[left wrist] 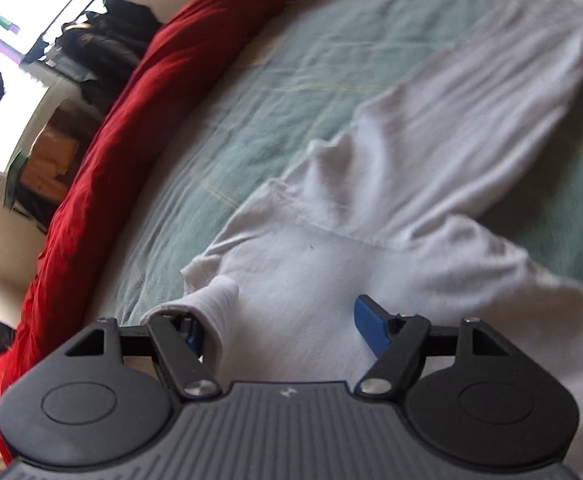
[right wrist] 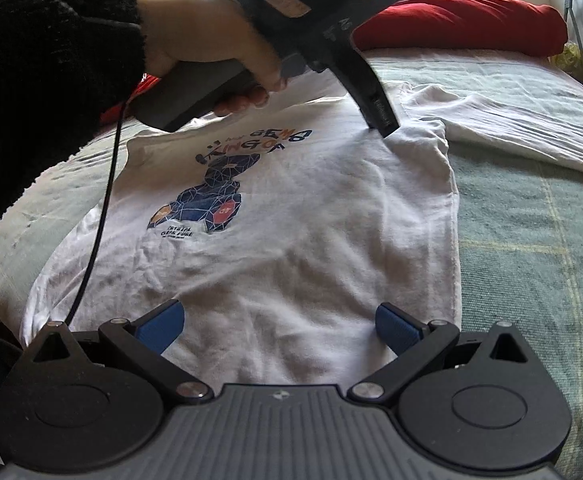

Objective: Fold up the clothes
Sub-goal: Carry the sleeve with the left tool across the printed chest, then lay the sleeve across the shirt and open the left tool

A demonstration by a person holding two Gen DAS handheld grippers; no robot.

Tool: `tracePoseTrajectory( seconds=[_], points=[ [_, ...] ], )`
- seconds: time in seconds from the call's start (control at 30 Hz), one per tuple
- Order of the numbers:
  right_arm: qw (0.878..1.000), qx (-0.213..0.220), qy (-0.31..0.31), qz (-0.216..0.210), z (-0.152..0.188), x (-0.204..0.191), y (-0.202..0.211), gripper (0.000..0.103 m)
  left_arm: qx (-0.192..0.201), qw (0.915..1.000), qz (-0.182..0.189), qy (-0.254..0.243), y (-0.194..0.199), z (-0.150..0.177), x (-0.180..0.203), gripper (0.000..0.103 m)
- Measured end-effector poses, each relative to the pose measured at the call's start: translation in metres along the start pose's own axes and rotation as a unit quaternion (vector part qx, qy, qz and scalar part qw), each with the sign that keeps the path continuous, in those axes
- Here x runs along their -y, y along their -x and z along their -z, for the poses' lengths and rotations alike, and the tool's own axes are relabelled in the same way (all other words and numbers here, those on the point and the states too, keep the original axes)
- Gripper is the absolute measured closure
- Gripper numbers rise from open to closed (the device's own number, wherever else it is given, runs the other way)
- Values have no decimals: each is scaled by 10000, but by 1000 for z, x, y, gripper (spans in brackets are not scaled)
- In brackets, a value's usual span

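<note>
A white long-sleeved shirt [right wrist: 291,248] with a blue and red print [right wrist: 211,204] lies face up on a green bedspread [right wrist: 531,248]. My right gripper [right wrist: 279,312] hovers open over the shirt's near hem, its blue pads [right wrist: 161,322] wide apart with only flat cloth below. A hand in a black fuzzy sleeve [right wrist: 31,80] holds my left gripper [right wrist: 385,128], whose tip rests on the shirt's far shoulder. In the left wrist view, the left gripper [left wrist: 279,320] stands open over the shirt [left wrist: 331,264]. A fold of white cloth [left wrist: 215,312] drapes over its left finger. One sleeve [left wrist: 491,92] stretches away.
A long red cushion [left wrist: 151,112] [right wrist: 459,20] lines the bed's far side. Behind it are dark clothes [left wrist: 107,40] and a brown box [left wrist: 51,156] by a bright window. A black cable [right wrist: 103,208] hangs from the hand across the shirt's left side.
</note>
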State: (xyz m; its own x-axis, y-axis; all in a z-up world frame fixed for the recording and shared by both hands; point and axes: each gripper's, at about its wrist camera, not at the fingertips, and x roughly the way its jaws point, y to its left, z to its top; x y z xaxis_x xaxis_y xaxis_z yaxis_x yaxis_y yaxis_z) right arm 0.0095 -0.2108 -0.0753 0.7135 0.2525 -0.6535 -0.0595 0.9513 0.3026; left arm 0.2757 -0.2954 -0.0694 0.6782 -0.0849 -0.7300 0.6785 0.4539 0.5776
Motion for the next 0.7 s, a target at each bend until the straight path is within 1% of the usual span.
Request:
tracePoseTrajectory(
  seconds=[0.07, 0.13, 0.17, 0.2, 0.23, 0.27, 0.3, 0.33, 0.4, 0.43, 0.53, 0.6, 0.7],
  points=[
    [10000, 7, -35, -2, 0, 1, 0, 0, -105, 9993, 351, 124, 3, 2, -10, 29],
    [10000, 17, -42, 2, 0, 1, 0, 0, -165, 9957, 860, 295, 6, 4, -23, 29],
    [10000, 24, -55, 9, 0, 1, 1, 0, -190, 9912, 1171, 579, 7, 6, -34, 29],
    [10000, 31, -69, 15, 0, 2, 1, 0, -254, 9833, 1506, 987, 5, 8, -45, 26],
    [10000, 39, -81, 22, 0, 2, 2, 0, -341, 9697, 1904, 1491, 2, 11, -59, 25],
    [9999, 47, -88, 35, 0, 2, 2, 0, -348, 9520, 2294, 1998, -1, 17, -70, 25],
    [9999, 52, -94, 47, 0, 3, 3, 0, -343, 9301, 2674, 2496, -4, 23, -82, 25],
    [9999, 58, -103, 59, 0, 3, 3, 0, -291, 9099, 2958, 2894, -4, 30, -91, 24],
    [9999, 75, -131, 76, 0, 4, 5, 0, -182, 8791, 3334, 3401, -4, 45, -101, 23],
    [9998, 84, -145, 86, -1, 5, 6, 0, -148, 8701, 3429, 3537, -2, 52, -105, 23],
    [9997, 116, -186, 141, -2, 7, 10, 0, -6, 8620, 3500, 3667, 11, 72, -111, 23],
    [9995, 173, -214, 181, -3, 9, 13, 0, 42, 8538, 3609, 3752, 20, 90, -120, 23],
    [9990, 271, -247, 245, -6, 12, 18, 0, 276, 8466, 3518, 3985, 34, 126, -135, 21]
  ],
)
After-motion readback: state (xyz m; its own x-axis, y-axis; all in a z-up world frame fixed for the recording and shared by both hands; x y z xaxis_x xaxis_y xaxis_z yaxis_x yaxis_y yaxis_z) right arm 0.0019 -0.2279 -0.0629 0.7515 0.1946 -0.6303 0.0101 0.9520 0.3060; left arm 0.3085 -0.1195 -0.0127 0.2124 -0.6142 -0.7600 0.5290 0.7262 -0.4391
